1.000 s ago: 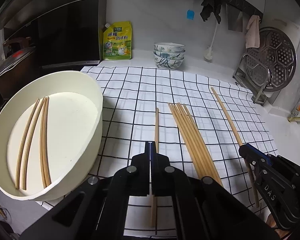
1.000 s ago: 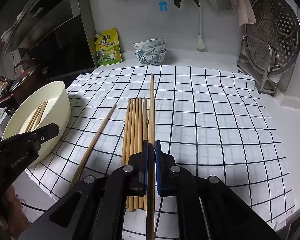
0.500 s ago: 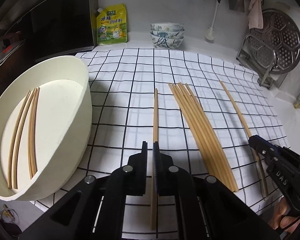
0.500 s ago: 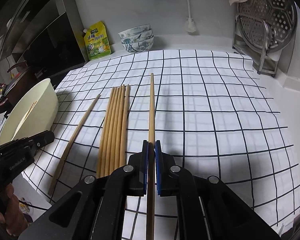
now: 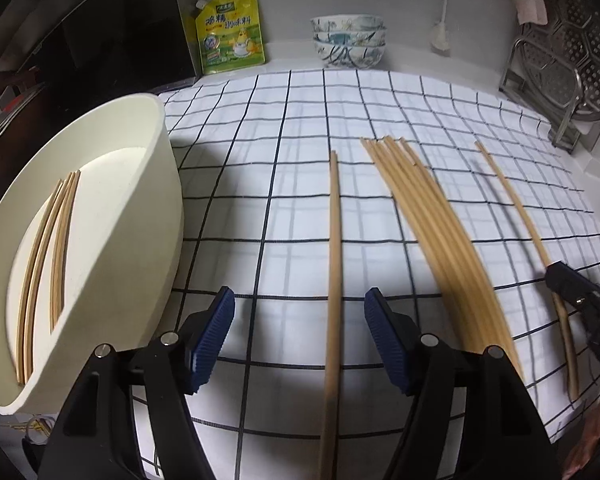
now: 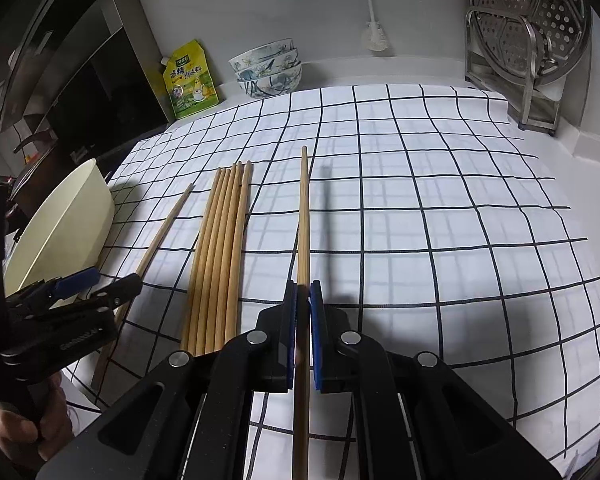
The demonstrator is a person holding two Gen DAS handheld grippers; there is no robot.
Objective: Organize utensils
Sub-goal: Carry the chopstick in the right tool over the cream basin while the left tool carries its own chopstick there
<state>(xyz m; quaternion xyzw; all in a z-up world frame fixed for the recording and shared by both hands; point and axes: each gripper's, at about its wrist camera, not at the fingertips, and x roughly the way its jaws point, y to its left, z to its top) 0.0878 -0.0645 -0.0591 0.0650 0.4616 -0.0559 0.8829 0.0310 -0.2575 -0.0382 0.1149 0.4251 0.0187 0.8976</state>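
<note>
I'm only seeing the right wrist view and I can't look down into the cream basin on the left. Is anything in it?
Observer: Yes. The left wrist view shows about four chopsticks lying on the floor of the cream basin.
Operator: And is the left gripper clamped on the lone chopstick?
Observer: No. The left gripper is wide open, and the lone chopstick lies on the checked cloth between its pads, clear of both.
</note>
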